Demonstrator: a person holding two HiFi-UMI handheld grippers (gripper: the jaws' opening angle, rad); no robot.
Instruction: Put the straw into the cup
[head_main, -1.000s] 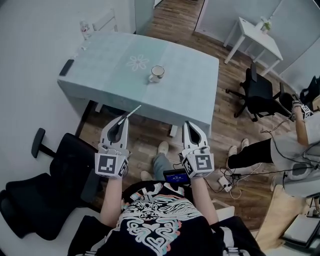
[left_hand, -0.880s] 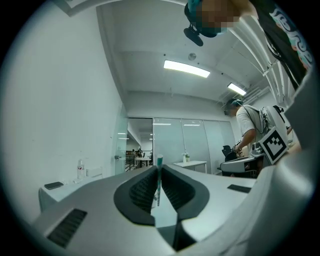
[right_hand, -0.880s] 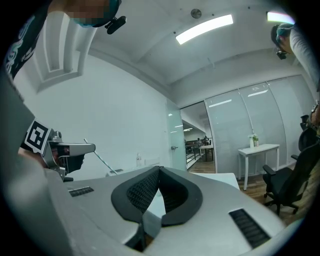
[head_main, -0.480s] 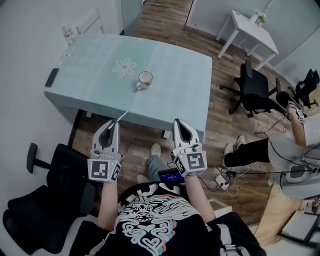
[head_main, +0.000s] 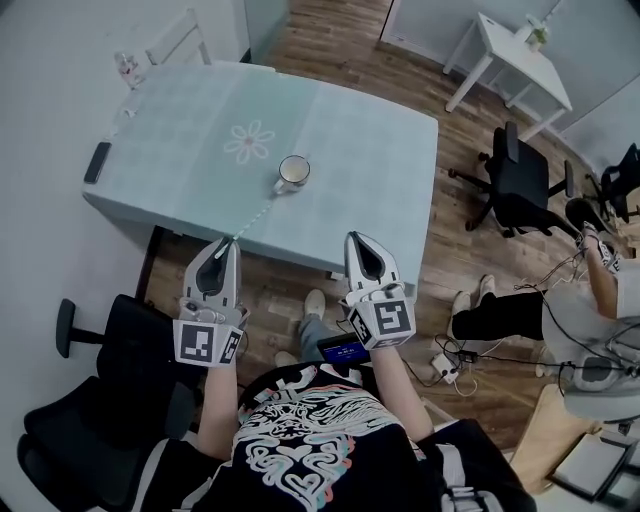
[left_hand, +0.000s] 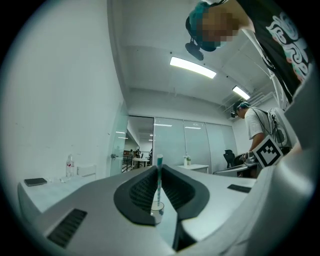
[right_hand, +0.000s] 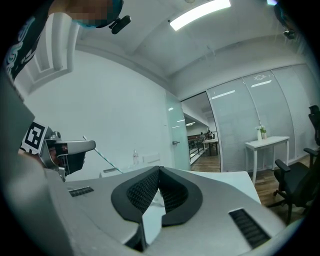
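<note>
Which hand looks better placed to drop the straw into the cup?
The left gripper: its jaws pinch the straw, which points toward the cup. The right gripper is shut and empty.

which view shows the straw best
The left gripper view: the straw stands close up, pinched in the left gripper's shut jaws. The head view shows it as a faint thin line aimed at the cup; the right gripper view shows it side-on, small, at left.

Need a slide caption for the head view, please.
Left gripper aims a straw at the cup on the table; right gripper shut, empty.
</note>
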